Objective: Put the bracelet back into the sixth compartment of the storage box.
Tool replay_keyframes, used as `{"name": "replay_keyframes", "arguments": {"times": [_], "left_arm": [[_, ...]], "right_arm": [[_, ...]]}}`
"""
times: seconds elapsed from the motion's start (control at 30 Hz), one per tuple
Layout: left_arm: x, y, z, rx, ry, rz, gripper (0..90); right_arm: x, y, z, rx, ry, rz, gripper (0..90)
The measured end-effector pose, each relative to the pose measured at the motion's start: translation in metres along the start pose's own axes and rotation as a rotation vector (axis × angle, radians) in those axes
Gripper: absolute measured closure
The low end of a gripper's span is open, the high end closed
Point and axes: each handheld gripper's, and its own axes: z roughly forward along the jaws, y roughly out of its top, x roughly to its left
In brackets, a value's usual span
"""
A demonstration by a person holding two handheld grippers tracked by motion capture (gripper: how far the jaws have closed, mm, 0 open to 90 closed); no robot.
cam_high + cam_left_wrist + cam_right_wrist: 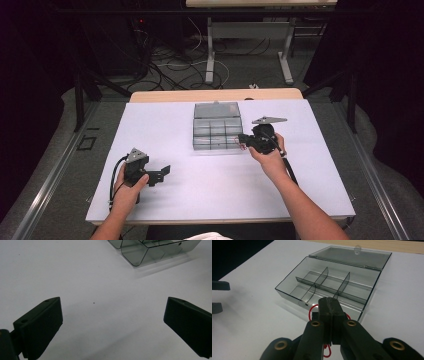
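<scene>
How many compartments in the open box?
6 in the box: a far row of three by the lid hinge and a near row of three toward the right gripper, which partly hides that row.

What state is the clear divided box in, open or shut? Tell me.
Open. The box has its lid swung back flat on the table behind it, and the dividers and compartment floors are exposed from above.

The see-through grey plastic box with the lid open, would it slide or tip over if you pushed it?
The see-through grey plastic box would probably slide easily: it looks thin-walled and empty, so likely light, and the white table looks smooth. It seems unlikely to tip, since it sits low and flat. The open lid lies back and might flap if bumped.
</scene>
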Motion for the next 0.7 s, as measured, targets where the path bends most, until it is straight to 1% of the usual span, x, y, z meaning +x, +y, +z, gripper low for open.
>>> {"name": "replay_keyframes", "arguments": {"times": [0.17,0.2,0.7], "left_arm": [[0.000,0.000,0.000,0.001,0.002,0.000,2.2],[0.000,0.000,0.000,0.001,0.002,0.000,2.2],[0.001,0.000,0.000,0.003,0.003,0.000,2.2]], "right_arm": [[0.001,0.006,0.003,0.001,-0.005,0.007,90.0],[0.000,0.007,0.004,0.000,-0.004,0.002,90.0],[0.000,0.018,0.017,0.010,-0.016,-0.004,90.0]]}}
